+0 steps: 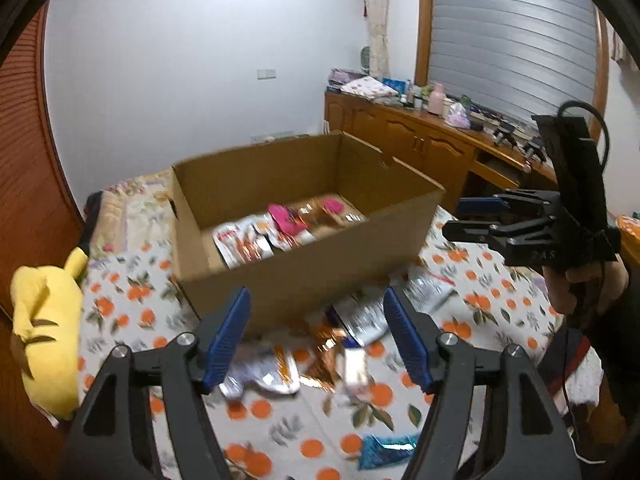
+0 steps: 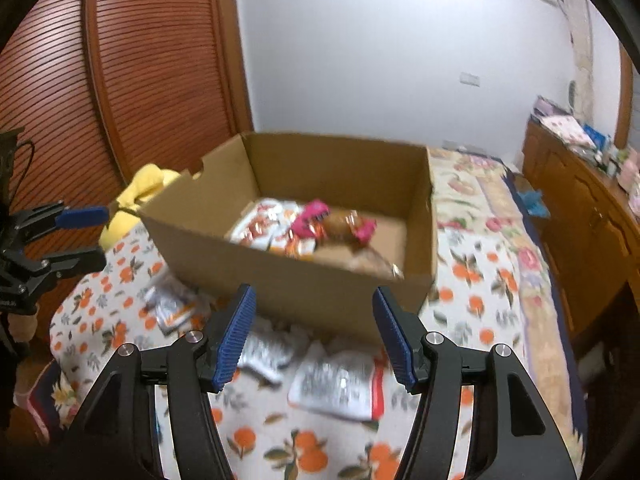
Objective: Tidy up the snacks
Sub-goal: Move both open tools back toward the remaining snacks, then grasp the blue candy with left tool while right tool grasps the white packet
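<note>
Motion blur smears the snack packets (image 2: 336, 390) on the bedspread (image 2: 476, 304) — their print unreadable — and those inside the cardboard box (image 1: 320, 280).

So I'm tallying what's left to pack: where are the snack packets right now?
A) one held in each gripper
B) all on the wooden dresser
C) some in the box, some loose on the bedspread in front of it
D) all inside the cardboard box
C: packets lie in the cardboard box, and more snack packets sit loose on the orange-print bedspread before it.
</note>
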